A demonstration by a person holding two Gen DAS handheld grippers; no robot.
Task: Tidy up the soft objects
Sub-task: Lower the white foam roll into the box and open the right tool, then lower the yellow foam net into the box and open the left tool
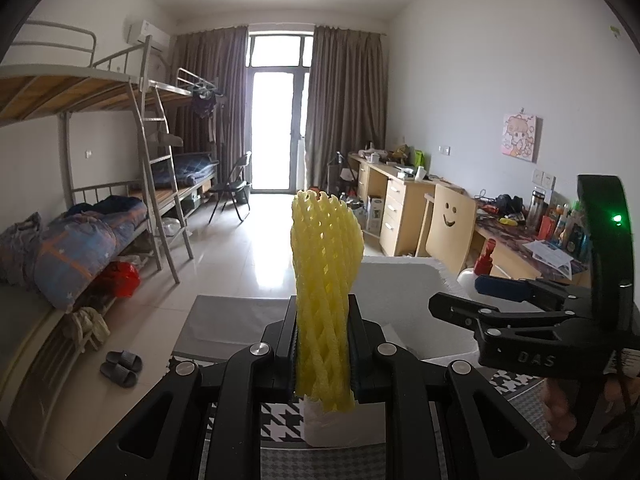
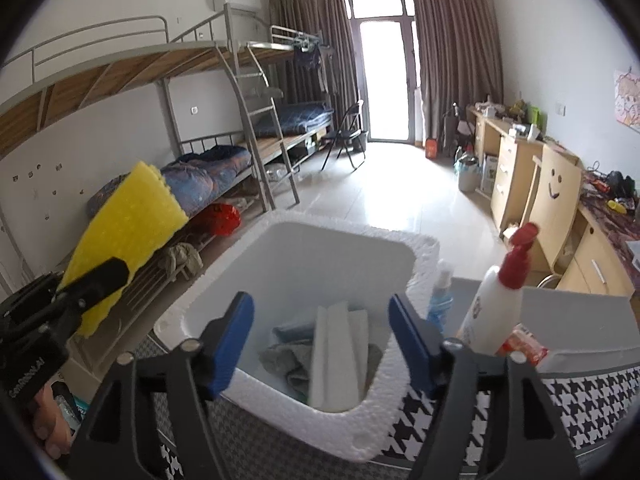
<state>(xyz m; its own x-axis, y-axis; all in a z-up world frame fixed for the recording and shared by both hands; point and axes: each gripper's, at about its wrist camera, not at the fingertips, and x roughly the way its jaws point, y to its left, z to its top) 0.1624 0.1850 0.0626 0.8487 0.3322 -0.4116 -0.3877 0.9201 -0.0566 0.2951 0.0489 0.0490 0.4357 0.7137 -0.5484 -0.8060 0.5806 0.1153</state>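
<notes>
Dorm room, houndstooth surface (image 2: pixel 592 400).
My left claw (image 1: pixel 322 344) pinched the yellow foam net (image 1: pixel 326 280); my right claw (image 2: pixel 320 344) hung wide above the white foam box (image 2: pixel 280 248).

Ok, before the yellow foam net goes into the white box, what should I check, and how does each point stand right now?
1. Left tongs clamped on the yellow foam net: ok.
2. Net clear of the table, held upright: ok.
3. White foam box open, with room inside: ok; grey cloth and white foam sheet lie at the bottom.
4. Right tongs open and empty: ok.
5. Right tongs out of the drop path: not ok, they hang over the box opening.
6. Pump bottle beside the box, upright: ok.
</notes>
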